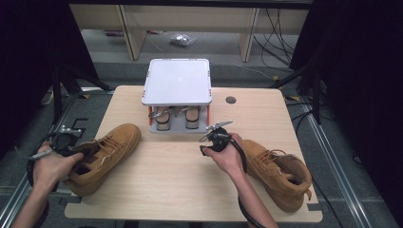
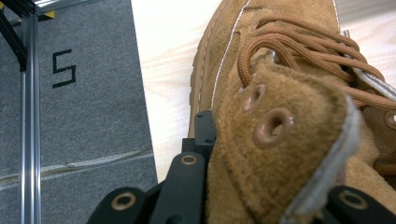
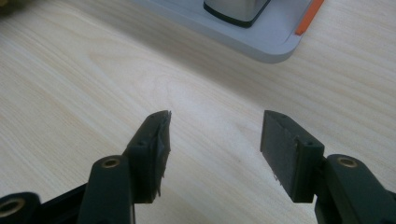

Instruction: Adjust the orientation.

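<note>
Tan suede lace-up boot, high view: the left boot [image 1: 107, 154] lies at the left edge of the pale wooden table [image 1: 180, 185], toe towards the white two-tier rack [image 1: 177, 83].
Left gripper, high view: the left gripper [image 1: 71, 151] sits at the boot's ankle collar, held in the person's left hand [image 1: 52, 166].
Second boot, high view: a matching tan suede boot [image 1: 280, 173] lies at the table's right edge, just beside the right forearm.
Right gripper, high view: the right gripper [image 1: 216, 130] is held above bare tabletop in front of the rack, apart from both boots.
Rack, high view: two brown shoes stand on its lower shelf.
Left gripper view: the black jaws are pinched on the upper edge of the boot's collar [image 2: 280, 154], by the two top eyelets; brown laces [image 2: 303, 46] run ahead; grey floor shows at left.
Right gripper view: the jaws stand spread with nothing between them, over bare wood; the rack's grey base [image 3: 261, 37] lies ahead.
</note>
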A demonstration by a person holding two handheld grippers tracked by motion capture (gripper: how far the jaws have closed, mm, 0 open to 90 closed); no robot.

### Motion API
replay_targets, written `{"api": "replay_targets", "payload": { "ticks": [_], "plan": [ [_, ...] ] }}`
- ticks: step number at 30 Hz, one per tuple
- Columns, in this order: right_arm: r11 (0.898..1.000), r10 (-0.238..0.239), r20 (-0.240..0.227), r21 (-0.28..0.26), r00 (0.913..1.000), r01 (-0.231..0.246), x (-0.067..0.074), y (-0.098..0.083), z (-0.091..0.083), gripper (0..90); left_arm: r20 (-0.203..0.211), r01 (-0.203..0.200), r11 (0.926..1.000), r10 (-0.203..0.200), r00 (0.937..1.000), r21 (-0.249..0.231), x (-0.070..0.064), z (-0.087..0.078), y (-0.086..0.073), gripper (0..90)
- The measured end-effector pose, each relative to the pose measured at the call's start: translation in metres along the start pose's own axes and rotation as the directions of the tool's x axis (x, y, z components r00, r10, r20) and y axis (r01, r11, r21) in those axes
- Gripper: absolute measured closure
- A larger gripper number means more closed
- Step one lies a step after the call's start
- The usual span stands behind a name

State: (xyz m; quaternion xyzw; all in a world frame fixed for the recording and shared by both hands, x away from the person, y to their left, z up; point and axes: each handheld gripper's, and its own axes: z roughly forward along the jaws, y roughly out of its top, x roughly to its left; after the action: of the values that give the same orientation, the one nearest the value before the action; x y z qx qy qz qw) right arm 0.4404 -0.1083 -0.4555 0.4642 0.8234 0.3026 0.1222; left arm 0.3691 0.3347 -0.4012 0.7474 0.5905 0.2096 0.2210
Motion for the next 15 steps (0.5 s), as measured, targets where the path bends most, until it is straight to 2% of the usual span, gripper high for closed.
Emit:
{"api": "replay_targets", "payload": {
  "ticks": [7, 15],
  "plan": [
    [1.0, 0.002, 0.002, 0.001, 1.0, -0.002, 0.0, 0.0, -0.001, 43.3, -0.003, -0.005, 0.9997, 0.005, 1.0, -0.023, 0.002, -0.005, 0.008, 86.8],
    [1.0, -0.001, -0.001, -0.001, 1.0, 0.001, 0.0, -0.001, -0.001, 43.3, -0.006, 0.013, 0.9985, -0.013, 0.9999, -0.052, 0.004, -0.009, 0.017, 86.8]
  ]
}}
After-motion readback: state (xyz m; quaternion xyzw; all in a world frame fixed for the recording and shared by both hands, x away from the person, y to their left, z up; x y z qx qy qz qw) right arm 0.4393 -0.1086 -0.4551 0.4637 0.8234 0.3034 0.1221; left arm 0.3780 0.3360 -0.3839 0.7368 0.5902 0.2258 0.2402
